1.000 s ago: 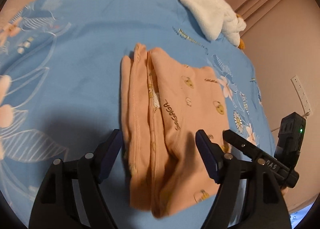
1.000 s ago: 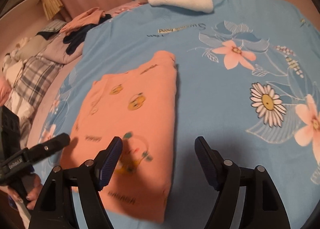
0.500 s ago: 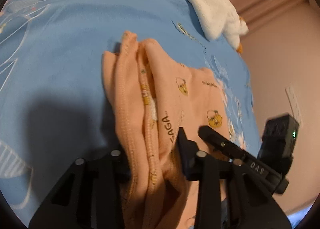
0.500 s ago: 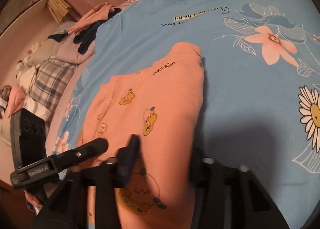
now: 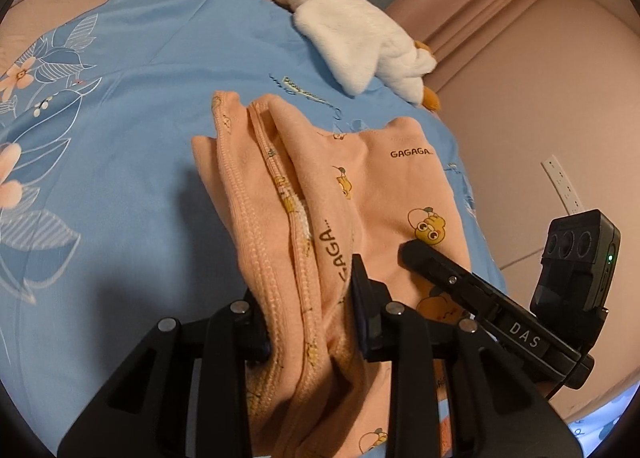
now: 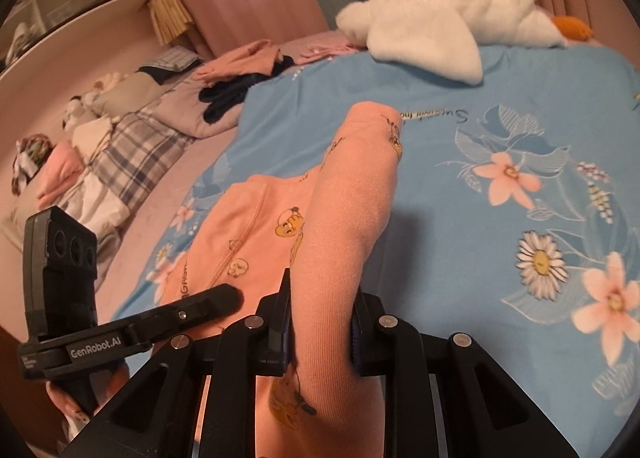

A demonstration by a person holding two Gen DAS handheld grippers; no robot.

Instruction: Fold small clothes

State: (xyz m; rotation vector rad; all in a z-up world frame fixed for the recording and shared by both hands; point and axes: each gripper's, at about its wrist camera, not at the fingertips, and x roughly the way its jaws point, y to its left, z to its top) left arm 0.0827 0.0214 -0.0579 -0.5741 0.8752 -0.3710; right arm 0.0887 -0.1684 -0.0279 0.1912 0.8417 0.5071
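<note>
A folded peach garment (image 5: 360, 194) with yellow duck prints and "GAGAGA" lettering lies on a blue floral bedsheet (image 5: 120, 130). My left gripper (image 5: 312, 322) is shut on the garment's near left edge, bunching its ribbed hems. My right gripper (image 6: 320, 326) is shut on the garment's near right edge (image 6: 344, 218), which rises as a raised fold. Each gripper shows in the other's view: the right one (image 5: 500, 322) and the left one (image 6: 132, 334). The garment's near end is lifted off the sheet.
A white plush duck (image 5: 360, 42) (image 6: 448, 30) lies at the far end of the bed. Piled clothes and plaid bedding (image 6: 132, 146) sit to the left. A pink wall with a socket strip (image 5: 560, 186) is on the right.
Both grippers went from open, above the garment, to shut on its near edge. They have since lifted that edge, so the cloth bunches and rises.
</note>
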